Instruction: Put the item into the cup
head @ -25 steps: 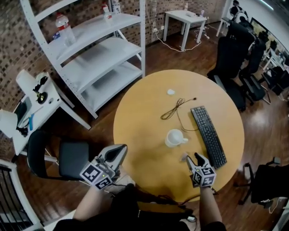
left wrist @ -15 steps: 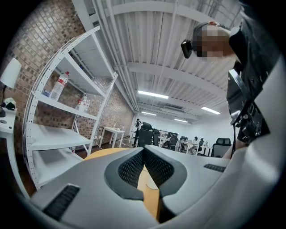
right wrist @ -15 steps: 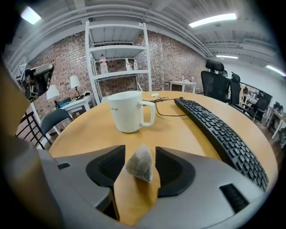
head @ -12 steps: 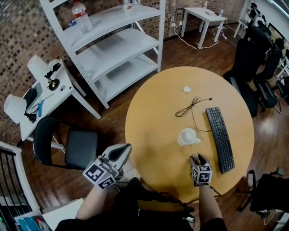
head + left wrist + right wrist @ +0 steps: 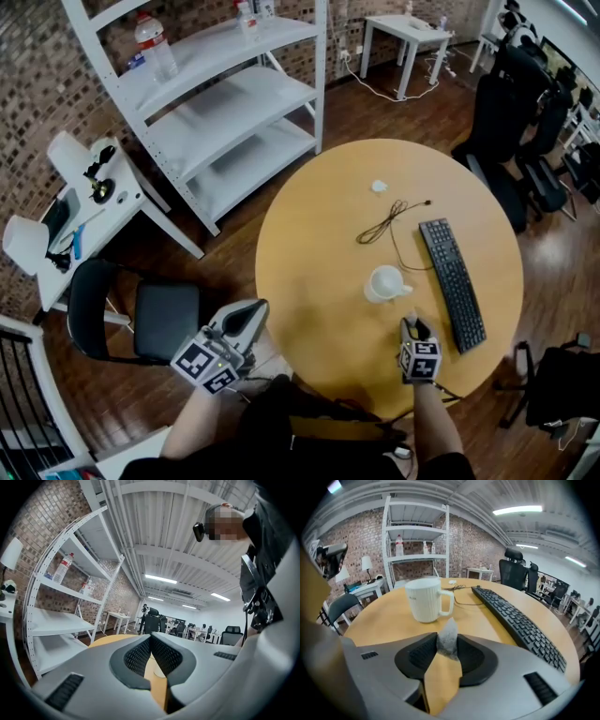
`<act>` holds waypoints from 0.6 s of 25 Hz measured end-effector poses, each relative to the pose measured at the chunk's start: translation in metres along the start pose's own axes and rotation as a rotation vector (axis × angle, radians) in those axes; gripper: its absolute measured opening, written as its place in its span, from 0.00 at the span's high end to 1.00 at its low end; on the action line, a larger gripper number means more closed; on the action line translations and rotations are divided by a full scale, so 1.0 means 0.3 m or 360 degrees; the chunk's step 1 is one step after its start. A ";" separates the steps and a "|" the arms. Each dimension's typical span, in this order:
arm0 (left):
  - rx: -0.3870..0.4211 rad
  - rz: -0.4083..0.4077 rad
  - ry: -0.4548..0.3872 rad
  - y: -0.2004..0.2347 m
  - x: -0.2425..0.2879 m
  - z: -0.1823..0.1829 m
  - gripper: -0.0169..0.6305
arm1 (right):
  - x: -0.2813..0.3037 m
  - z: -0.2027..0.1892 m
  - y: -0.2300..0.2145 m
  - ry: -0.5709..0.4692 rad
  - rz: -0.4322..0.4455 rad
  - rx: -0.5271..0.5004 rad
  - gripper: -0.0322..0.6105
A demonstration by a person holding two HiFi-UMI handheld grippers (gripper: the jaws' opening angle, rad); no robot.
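Near cup (image 5: pixel 384 283), right gripper (image 5: pixel 411 323) closing on tea bag (image 5: pixel 448 641), previously wide; left gripper (image 5: pixel 249 313) clenched.

White ribbed mug (image 5: pixel 424 599), black keyboard (image 5: pixel 511 616), grey mesh tea bag (image 5: pixel 447 640), yellow-tan table (image 5: pixel 309 253), red-brown brick wall (image 5: pixel 28 94).

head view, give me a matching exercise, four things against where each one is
Things:
1 cup
2 keyboard
3 cable
4 bottle

Places:
a on the white shelf unit
b right side of the table
c middle of the table
d on the table beyond the cup

Pairs: 1-c; 2-b; 3-d; 4-a
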State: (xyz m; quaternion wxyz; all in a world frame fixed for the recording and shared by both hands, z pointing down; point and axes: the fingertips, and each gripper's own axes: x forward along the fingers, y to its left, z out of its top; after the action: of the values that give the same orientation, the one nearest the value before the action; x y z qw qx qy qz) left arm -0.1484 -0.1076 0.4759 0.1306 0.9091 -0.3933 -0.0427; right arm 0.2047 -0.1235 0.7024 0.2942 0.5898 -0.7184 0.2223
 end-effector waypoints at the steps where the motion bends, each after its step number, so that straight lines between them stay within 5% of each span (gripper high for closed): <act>1: -0.0002 -0.0010 -0.0004 0.001 0.008 -0.001 0.98 | -0.022 0.043 -0.004 -0.0059 0.0002 0.0016 0.73; 8: -0.0015 -0.0091 -0.0056 -0.015 0.077 0.008 0.98 | -0.127 0.356 -0.022 -0.0382 0.0056 -0.0041 0.73; 15: -0.0019 -0.0047 -0.0131 0.010 0.079 0.041 0.98 | -0.092 0.499 0.093 -0.0480 0.0190 -0.0150 0.73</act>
State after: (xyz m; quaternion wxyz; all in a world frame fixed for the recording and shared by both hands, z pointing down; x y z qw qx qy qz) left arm -0.1366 -0.1293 0.4655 0.1192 0.9115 -0.3845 -0.0843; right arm 0.1569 -0.1977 0.5752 0.1967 0.5584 -0.7978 0.1142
